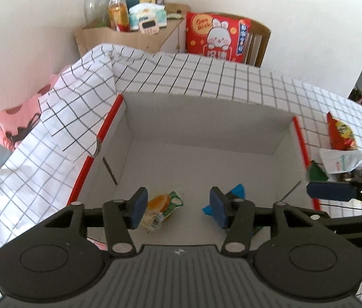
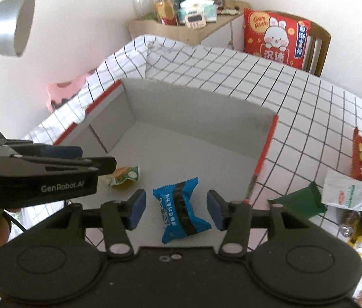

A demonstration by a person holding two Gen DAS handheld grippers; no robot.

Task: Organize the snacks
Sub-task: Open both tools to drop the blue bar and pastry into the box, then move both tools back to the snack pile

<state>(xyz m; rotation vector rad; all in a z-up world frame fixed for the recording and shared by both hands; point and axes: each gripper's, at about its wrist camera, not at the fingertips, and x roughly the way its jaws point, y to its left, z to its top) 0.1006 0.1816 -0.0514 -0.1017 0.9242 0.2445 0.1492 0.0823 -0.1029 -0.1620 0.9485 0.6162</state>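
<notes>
White cardboard box [image 2: 245,133] with red rims on the checked tablecloth [image 2: 309,118] | we see our left gripper [image 1: 178,208] released above the orange-green snack [image 1: 164,205] on the box floor | our right gripper [image 2: 176,209] released, blue snack [image 2: 181,210] lying loose between its jaws near the front edge | green packet [image 2: 299,201] outside the right rim.

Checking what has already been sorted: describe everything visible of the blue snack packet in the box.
The blue snack packet is a glossy pillow-style wrapper with crimped, flared ends, a dark band running lengthwise and white print. It looks sealed and puffed. It lies flat, slightly skewed, on the white floor of the open box, near its front. Nothing grips it: the right gripper hangs open above it.
</notes>
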